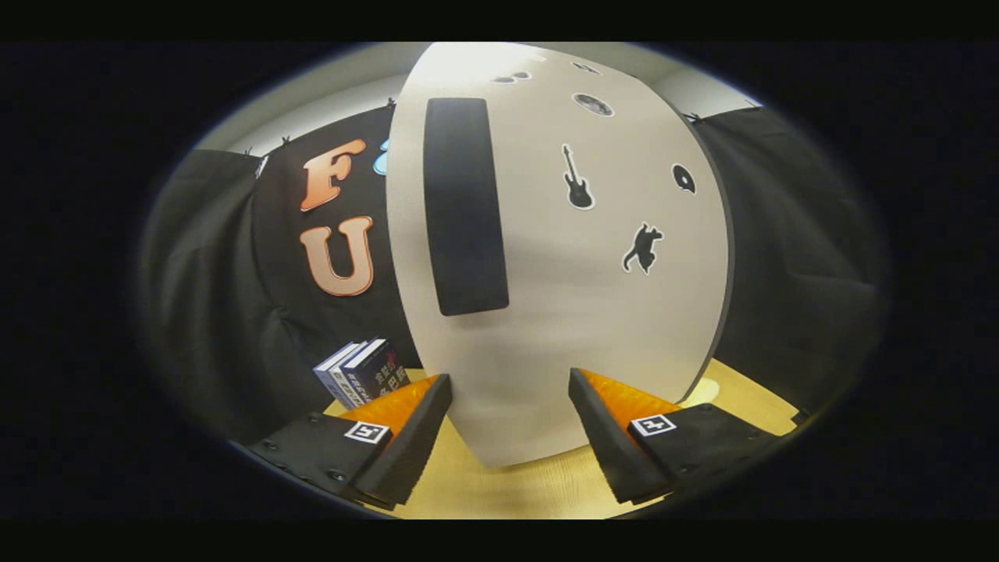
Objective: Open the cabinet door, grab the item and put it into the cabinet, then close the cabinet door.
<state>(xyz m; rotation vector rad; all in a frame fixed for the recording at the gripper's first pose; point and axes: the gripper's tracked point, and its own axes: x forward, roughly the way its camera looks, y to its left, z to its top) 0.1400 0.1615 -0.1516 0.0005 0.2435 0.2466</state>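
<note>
Gripper view has the claw (510, 425) wide open, fingers spread well apart and holding nothing, pointed straight at the cabinet (562, 257). It's a white cabinet standing on the wooden tabletop (499, 492), very close, its bottom front corner sitting between the two fingers.

The door (616, 312) looks shut, flush with the body as far as I can tell through the fisheye warp. There's a long dark vertical handle (464, 207) up the left part of the face, which I'd guess is the grab point for swinging it. The claw sits low and centred, lined up on the front rather than on the handle, which stands above and a bit left of the fingers. A few little stickers (guitar (577, 178), cat (643, 247), some round ones) are scattered over the white panel, just decoration.

The item, I reckon, is the pair of books (363, 373) standing upright on the tabletop to the left of the cabinet, just beyond the left finger, close by the cabinet's left side. So that's outside the cabinet, not in it. Can't see inside the cabinet, so no idea what else might be in there.

In the way: not much really. The books are tucked close to the cabinet side and the booth cloth hangs right behind them, so it's a tight corner to get fingers around. If the door swings toward that side it could crowd them, but I can't tell where the hinges are.
</note>
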